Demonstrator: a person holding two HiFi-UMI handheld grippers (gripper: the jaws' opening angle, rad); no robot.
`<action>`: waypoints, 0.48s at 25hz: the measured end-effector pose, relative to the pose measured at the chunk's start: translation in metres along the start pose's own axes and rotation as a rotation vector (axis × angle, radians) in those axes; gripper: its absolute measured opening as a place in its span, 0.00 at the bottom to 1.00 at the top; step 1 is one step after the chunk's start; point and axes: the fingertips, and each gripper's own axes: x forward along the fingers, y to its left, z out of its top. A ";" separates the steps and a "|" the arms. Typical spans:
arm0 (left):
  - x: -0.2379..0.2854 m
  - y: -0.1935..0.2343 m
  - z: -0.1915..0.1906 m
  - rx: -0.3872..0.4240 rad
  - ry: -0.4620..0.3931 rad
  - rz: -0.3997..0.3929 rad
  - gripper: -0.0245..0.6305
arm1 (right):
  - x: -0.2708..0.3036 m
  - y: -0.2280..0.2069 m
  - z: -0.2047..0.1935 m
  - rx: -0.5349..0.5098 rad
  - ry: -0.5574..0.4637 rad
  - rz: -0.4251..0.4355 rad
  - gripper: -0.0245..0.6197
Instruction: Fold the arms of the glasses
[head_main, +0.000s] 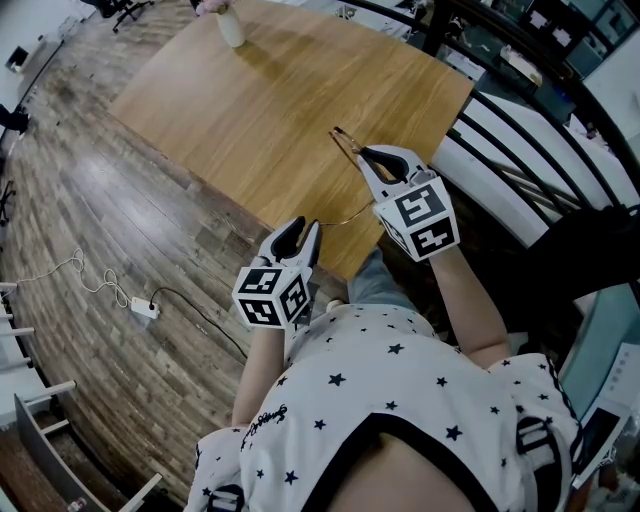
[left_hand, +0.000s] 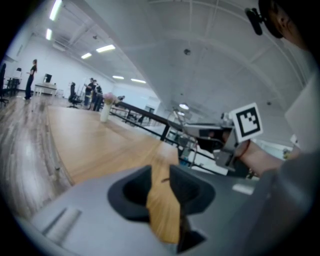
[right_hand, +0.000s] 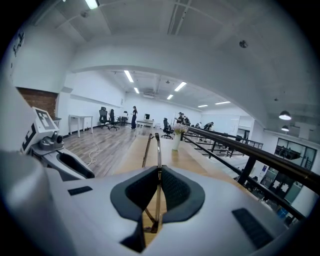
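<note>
Thin-rimmed glasses (head_main: 346, 141) hang over the near edge of the wooden table (head_main: 270, 110). My right gripper (head_main: 376, 160) is shut on their frame. In the right gripper view the rims (right_hand: 157, 147) stick out forward from between the pads of that gripper (right_hand: 158, 169). One thin arm (head_main: 350, 213) of the glasses runs back towards my left gripper (head_main: 301, 234). The left gripper (left_hand: 161, 169) stands open, wood showing through the gap. Only the dark tip of the arm (left_hand: 165, 179) lies between its pads, and neither pad presses on it. The other arm is hidden.
A white vase with flowers (head_main: 230, 25) stands at the table's far end. Black railings (head_main: 520, 150) run along the right side. A cable and power strip (head_main: 145, 307) lie on the wooden floor to the left. People and office chairs are far back in the room.
</note>
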 end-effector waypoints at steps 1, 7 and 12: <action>0.000 0.000 -0.002 0.002 0.006 0.000 0.19 | 0.000 -0.002 0.001 0.002 -0.003 -0.006 0.07; 0.003 0.001 -0.012 0.018 0.037 0.001 0.21 | -0.001 -0.011 0.011 0.017 -0.029 -0.027 0.07; 0.006 0.005 -0.014 0.028 0.051 0.003 0.22 | 0.001 -0.010 0.018 0.024 -0.044 -0.025 0.07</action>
